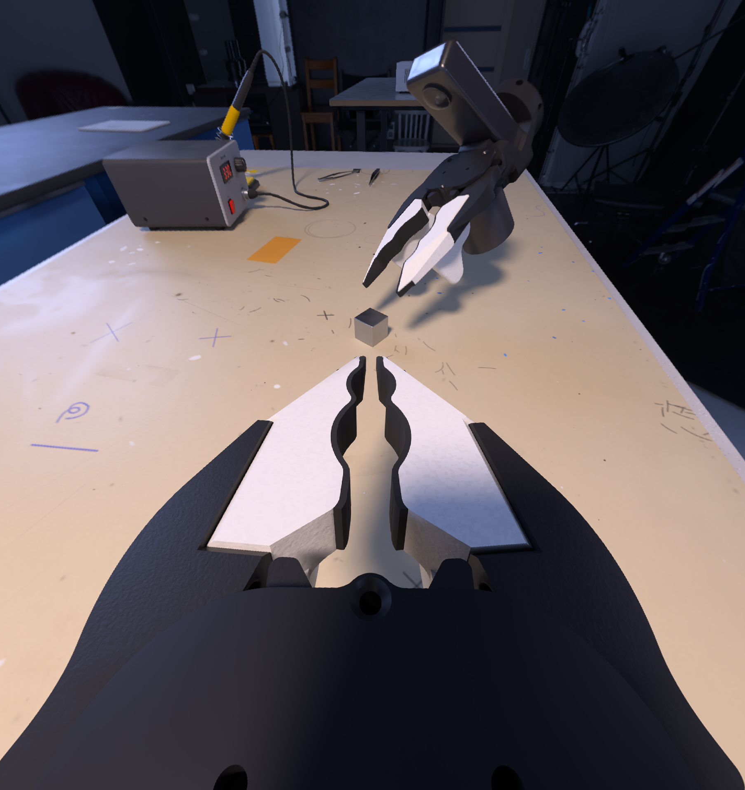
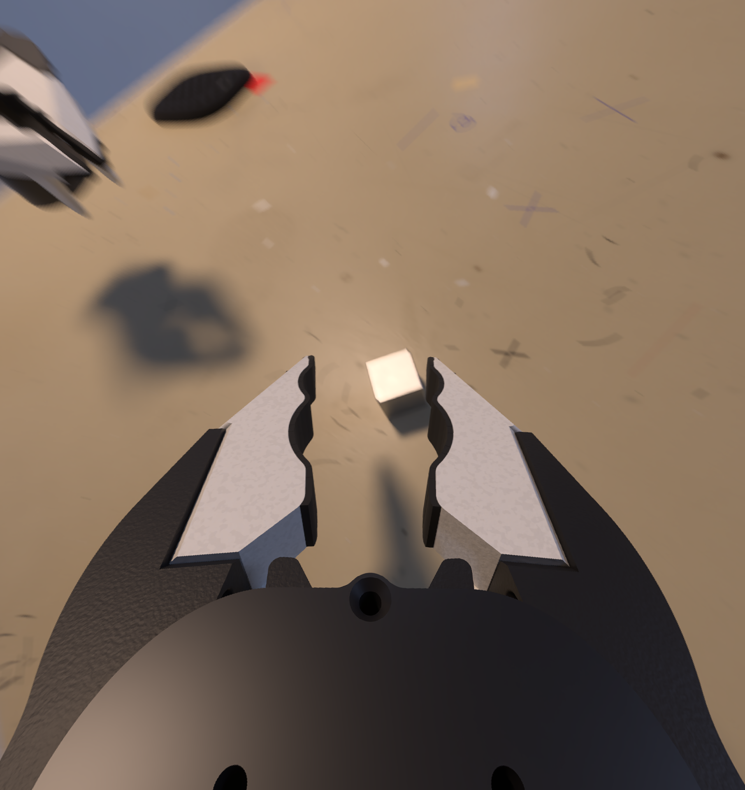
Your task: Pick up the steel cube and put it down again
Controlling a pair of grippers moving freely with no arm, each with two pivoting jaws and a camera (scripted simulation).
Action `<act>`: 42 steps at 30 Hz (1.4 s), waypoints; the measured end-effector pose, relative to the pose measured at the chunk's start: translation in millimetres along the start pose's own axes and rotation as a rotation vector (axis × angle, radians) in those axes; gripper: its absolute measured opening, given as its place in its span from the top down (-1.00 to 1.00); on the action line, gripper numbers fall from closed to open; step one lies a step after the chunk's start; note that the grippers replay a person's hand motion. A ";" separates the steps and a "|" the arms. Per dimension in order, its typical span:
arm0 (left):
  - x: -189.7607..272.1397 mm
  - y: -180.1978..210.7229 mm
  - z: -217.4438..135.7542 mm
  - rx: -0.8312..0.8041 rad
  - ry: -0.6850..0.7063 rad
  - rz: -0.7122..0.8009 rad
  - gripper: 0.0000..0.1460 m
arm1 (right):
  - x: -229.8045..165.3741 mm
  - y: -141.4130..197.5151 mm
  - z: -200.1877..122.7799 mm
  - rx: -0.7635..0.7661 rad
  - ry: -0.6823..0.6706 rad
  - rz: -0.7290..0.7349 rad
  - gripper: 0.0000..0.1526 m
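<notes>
The steel cube (image 1: 371, 325) is small and shiny and rests on the tan table (image 1: 148, 470). My left gripper (image 1: 370, 363) hovers just short of it, fingers nearly together with nothing between them. My right gripper (image 1: 385, 287) comes down from the far right, tips a little above and behind the cube. In the right wrist view the right gripper (image 2: 371, 360) is open and the cube (image 2: 394, 380) lies on the table below the gap, closer to the right finger (image 2: 469, 427). The left gripper (image 2: 99, 194) shows blurred at the upper left.
A grey soldering station (image 1: 178, 184) with a yellow-handled iron (image 1: 234, 115) and a cable stands at the far left. Tweezers (image 1: 340, 174) lie at the far end. An orange tape patch (image 1: 274, 249) marks the table. A black oval object (image 2: 199, 92) lies farther off. The table's edge (image 1: 618, 299) runs along the right.
</notes>
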State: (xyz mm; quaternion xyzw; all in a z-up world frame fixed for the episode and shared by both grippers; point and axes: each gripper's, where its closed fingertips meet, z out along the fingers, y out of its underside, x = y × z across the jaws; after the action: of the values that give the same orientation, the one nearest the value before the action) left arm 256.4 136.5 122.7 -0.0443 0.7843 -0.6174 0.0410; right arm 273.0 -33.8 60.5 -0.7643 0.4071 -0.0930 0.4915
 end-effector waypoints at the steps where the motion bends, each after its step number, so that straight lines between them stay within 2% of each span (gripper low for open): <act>1: -0.2 1.4 1.8 -0.004 0.006 -0.012 0.94 | 8.4 8.7 -2.7 -0.043 0.063 -0.031 0.26; 3: 0.9 3.0 6.3 -0.014 0.012 -0.011 0.94 | 19.3 23.8 -2.5 -0.118 0.138 -0.115 0.15; 5: 3.3 4.2 11.8 -0.030 0.023 -0.001 0.94 | 25.3 34.7 3.1 -0.161 0.181 -0.201 0.14; 10: 10.0 8.2 23.4 -0.070 0.055 0.007 0.94 | 25.1 41.9 19.3 -0.219 0.098 -0.258 0.13; 16: 2.5 17.5 33.2 -0.144 0.061 -0.084 0.93 | 21.1 35.9 31.5 -0.313 0.023 -0.341 0.39; 19: -3.5 17.9 39.4 -0.150 0.068 -0.153 0.93 | 16.8 35.2 33.5 -0.405 0.030 -0.398 0.62; 25: -6.1 13.6 44.2 -0.121 0.077 -0.193 0.93 | 13.5 34.4 34.1 -0.528 0.035 -0.471 0.63; 29: -10.6 20.0 43.0 -0.141 0.041 -0.212 0.94 | 11.0 25.8 36.6 -0.434 0.048 -0.587 0.63; 34: -23.6 12.6 37.5 -0.092 0.002 -0.345 0.93 | -18.5 -39.5 43.1 0.017 0.092 -0.740 0.63; 37: -31.7 5.7 32.9 -0.049 -0.012 -0.430 0.93 | -45.4 -59.6 63.5 0.188 0.111 -0.832 0.63; 39: -35.9 5.8 26.4 -0.046 -0.044 -0.441 0.94 | -62.3 -55.9 78.6 0.188 0.053 -0.819 0.63; 42: -43.4 13.0 5.9 -0.073 -0.140 -0.424 0.94 | -80.8 -34.1 91.1 0.000 -0.012 -0.832 0.63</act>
State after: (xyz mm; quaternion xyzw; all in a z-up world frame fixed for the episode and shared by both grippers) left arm 299.9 139.1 109.1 -0.2524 0.7746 -0.5788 -0.0369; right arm 287.9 91.8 64.0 -0.8640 0.0609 -0.2794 0.4144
